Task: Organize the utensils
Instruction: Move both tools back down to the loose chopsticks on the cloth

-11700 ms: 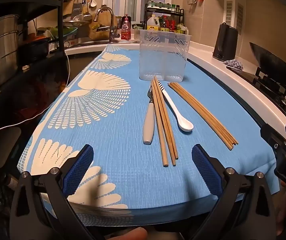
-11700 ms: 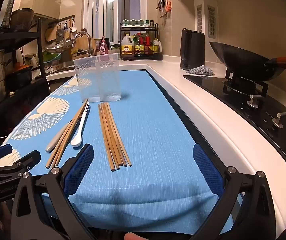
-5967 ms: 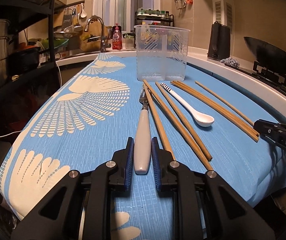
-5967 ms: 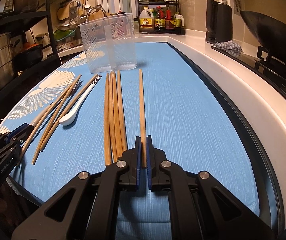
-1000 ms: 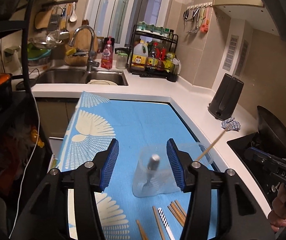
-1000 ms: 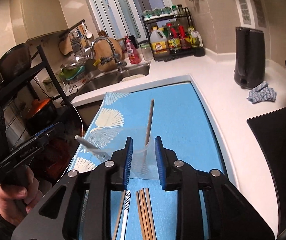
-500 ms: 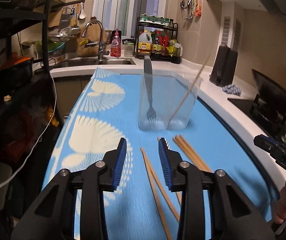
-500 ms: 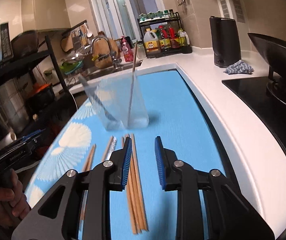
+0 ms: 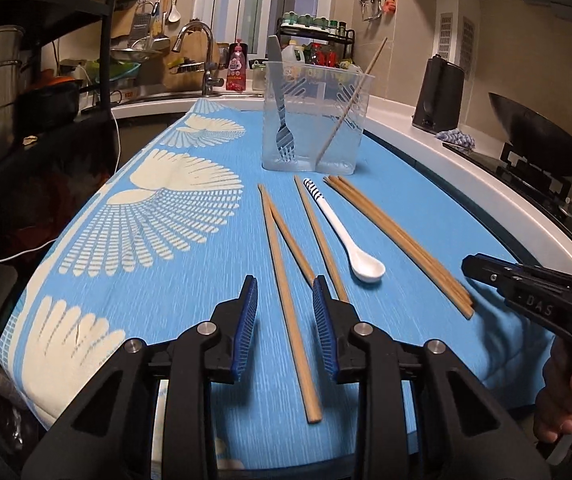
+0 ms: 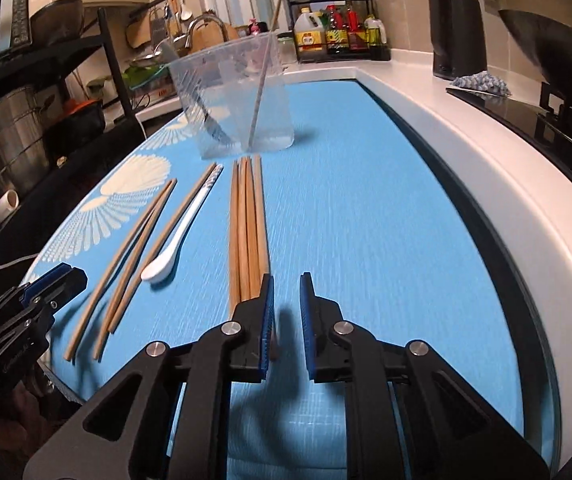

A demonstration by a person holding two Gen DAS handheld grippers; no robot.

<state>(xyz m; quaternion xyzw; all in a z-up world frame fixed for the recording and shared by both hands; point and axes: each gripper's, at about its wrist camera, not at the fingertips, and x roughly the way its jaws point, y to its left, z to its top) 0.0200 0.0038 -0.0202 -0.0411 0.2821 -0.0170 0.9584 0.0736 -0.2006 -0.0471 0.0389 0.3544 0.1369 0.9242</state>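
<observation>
Clear holder (image 9: 313, 120) is standing upright at the far end of the blue cloth (image 9: 189, 280), already holding a fork (image 9: 281, 104) tines-down on its left side and one chopstick (image 9: 350, 104) leaning on its right. In front of it on the cloth are lying three loose chopsticks (image 9: 286, 280), a white spoon (image 9: 346, 236) with striped handle, and a bundle of chopsticks (image 10: 247, 232) to the right of the spoon. Left gripper (image 9: 286, 316) is hovering low over the near end of the leftmost loose chopstick, jaws closing, chopstick lying between them, pads not touching it, nothing gripped. Right gripper (image 10: 286, 316) is sitting at the near end of the bundle, jaws closing to a narrow gap; the left pad is just beside the bundle's rightmost stick, gap looking empty, nothing held. Sink, kettle (image 9: 440, 96) and wok (image 9: 534, 128) are sitting on the counter beyond.
</observation>
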